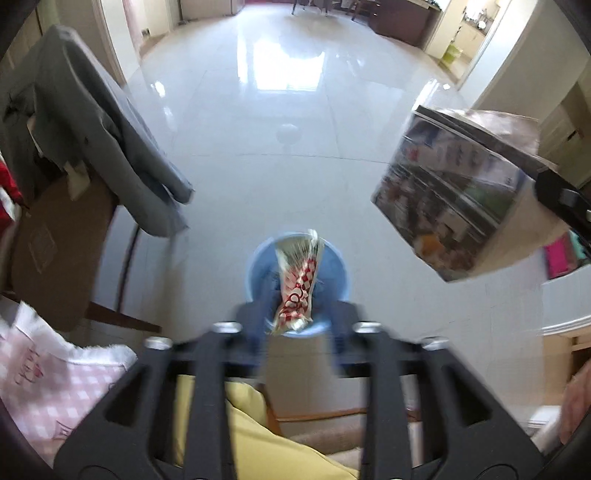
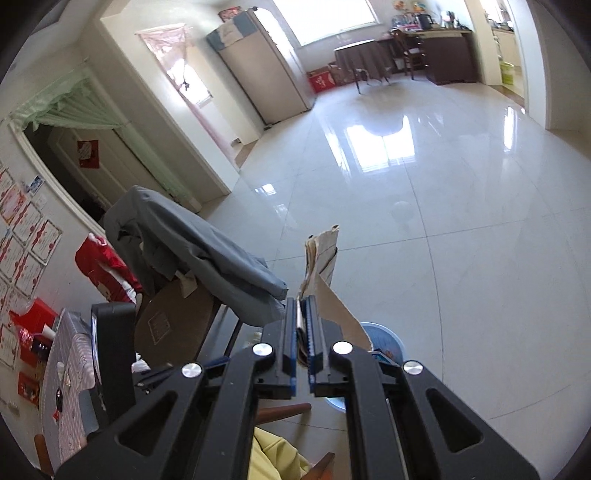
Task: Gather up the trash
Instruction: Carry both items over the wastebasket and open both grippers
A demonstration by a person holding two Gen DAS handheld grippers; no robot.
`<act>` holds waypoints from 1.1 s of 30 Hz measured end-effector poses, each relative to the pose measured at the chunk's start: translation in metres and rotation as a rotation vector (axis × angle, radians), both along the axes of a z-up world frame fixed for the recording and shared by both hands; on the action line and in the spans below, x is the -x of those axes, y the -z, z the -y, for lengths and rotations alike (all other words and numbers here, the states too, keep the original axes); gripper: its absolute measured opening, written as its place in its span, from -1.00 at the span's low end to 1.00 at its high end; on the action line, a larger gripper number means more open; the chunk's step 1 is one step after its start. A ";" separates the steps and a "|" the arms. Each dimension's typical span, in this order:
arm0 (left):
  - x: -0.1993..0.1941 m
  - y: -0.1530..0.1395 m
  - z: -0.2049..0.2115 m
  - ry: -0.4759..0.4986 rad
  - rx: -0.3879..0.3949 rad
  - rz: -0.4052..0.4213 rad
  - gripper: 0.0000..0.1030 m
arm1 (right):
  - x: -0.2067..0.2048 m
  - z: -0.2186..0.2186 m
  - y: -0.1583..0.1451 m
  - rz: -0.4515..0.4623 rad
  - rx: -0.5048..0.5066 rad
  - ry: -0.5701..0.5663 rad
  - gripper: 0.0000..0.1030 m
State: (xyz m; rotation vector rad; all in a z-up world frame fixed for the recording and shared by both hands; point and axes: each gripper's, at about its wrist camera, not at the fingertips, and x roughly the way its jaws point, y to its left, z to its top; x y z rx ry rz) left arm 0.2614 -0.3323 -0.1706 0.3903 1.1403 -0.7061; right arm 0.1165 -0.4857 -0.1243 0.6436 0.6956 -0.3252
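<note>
Blue bin [image 1: 334, 273] below spread, empty left tool [image 1: 298, 334], red-white wrapper [image 1: 299, 284] over it, right tool [image 2: 303, 332] clamping carton [image 1: 454, 192].

This is looking like a lived-in home, an open living and dining room. A glossy tiled floor [image 2: 424, 177] is reflecting the window [image 2: 328, 18]. A fridge [image 2: 266, 66] is standing by the wall, with a round table [image 2: 360, 55] and chair [image 2: 404, 48] beyond it. A grey jacket [image 2: 192, 243] is hanging over a chair nearby, certificates [image 2: 26, 229] are lining the wall, and curtains [image 2: 70, 99] are draping the doorways.
</note>
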 end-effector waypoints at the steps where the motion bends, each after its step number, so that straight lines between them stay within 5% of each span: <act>1: 0.002 -0.001 0.002 0.006 -0.001 0.033 0.28 | 0.001 0.002 0.001 -0.002 -0.003 0.004 -0.90; 11: -0.010 0.007 -0.020 -0.065 -0.041 0.028 0.28 | -0.018 0.000 0.029 -0.052 -0.085 -0.007 -0.78; 15: -0.016 0.007 -0.037 -0.117 -0.065 0.008 0.29 | -0.029 -0.007 0.034 -0.063 -0.100 0.000 0.15; 19: -0.018 0.004 -0.054 -0.146 -0.062 0.034 0.29 | -0.034 -0.017 0.031 -0.066 -0.071 -0.002 0.35; 33: -0.009 -0.023 -0.095 -0.201 -0.004 0.092 0.29 | -0.039 -0.049 0.023 -0.111 -0.010 -0.053 0.44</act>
